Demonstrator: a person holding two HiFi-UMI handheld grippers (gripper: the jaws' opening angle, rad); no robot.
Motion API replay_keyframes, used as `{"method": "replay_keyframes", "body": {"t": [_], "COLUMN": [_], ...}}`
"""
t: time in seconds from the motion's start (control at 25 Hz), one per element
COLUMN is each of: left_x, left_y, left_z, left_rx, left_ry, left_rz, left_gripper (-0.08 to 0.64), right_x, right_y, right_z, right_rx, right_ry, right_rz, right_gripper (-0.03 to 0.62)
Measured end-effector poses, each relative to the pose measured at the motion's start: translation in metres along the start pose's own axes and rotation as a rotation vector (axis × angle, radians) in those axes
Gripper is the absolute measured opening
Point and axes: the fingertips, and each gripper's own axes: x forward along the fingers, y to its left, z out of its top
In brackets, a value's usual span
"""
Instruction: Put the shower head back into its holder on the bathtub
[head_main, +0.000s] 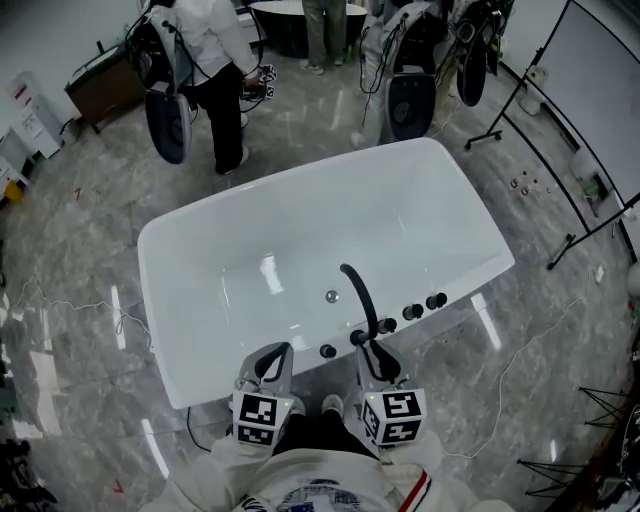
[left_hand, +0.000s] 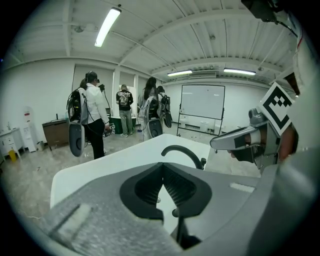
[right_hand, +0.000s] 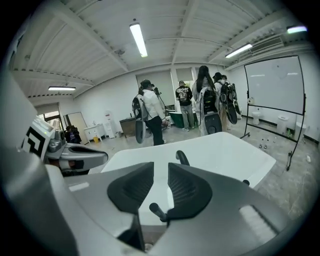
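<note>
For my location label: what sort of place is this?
Probably a test or demo hall, not a home bathroom: a freestanding bathtub, people wearing backpack rigs, and a whiteboard.

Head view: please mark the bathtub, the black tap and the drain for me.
bathtub (head_main: 305, 190), head view, on its far white rim.
black tap (head_main: 364, 291), head view, on the middle of its curved pipe.
drain (head_main: 331, 296), head view, on its round metal centre.
</note>
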Motion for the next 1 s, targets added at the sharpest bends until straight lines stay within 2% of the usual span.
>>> {"method": "replay_keyframes", "body": {"t": [0.16,0.4,0.72,1.0], "left_x": [-0.005,-0.014,-0.033,-0.043], "left_y": [0.000,-0.001,0.006,-0.002], "left_z": [0.033,0.081,0.100,0.105], "left_rx": [-0.004,0.056,0.063,0.076], "left_ry": [-0.047,-0.130,-0.183,-0.207], "left_rz": [0.009,0.007,0.025,-0.009], "left_gripper": [0.006,0.006,0.006,0.006], "right_x": [-0.012,-0.022,-0.039,-0.047], "right_y": [-0.002,0.005,0.011,0.024], "right_z": [0.025,0.059,0.081,0.082], "right_rx": [-0.016,-0.042,-0.063,-0.071], "right_ry": [-0.036,-0.101,-0.164,-0.177], "right_rz": [-0.009,-0.002,-0.018,-0.037], "right_gripper": [0.081,0.071,0.043,0.031]}}
